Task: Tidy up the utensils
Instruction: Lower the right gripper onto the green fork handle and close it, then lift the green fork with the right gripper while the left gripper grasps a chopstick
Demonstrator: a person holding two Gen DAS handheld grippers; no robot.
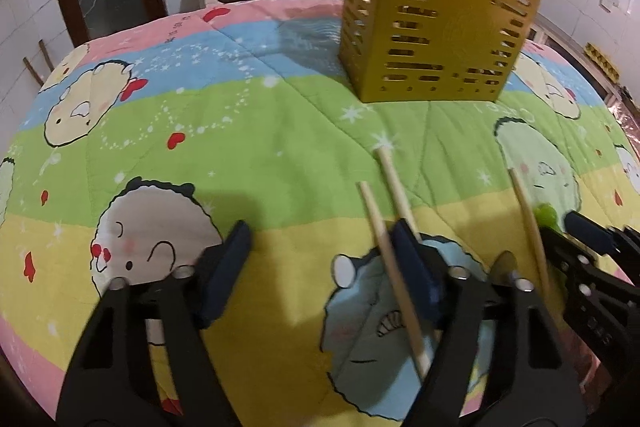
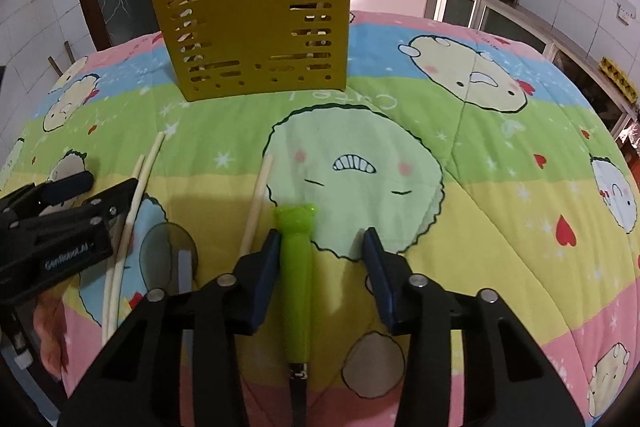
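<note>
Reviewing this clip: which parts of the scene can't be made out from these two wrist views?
- Green-handled utensil: its working end runs under the right gripper at the right wrist view's bottom edge, so its type is unclear.
- Yellow holder: its walls hide most of its contents; its top is cut off in the left wrist view.
- Round spoon-like thing: partly covered by the right gripper's arm.
- Chopstick: its lower end disappears under the left gripper.

Both grippers are black plastic frames with triangular cut-outs and round silver screw heads at the pivots. The left gripper and the right gripper carry flat dark-blue pads. White lettering marks the left one's side.
</note>
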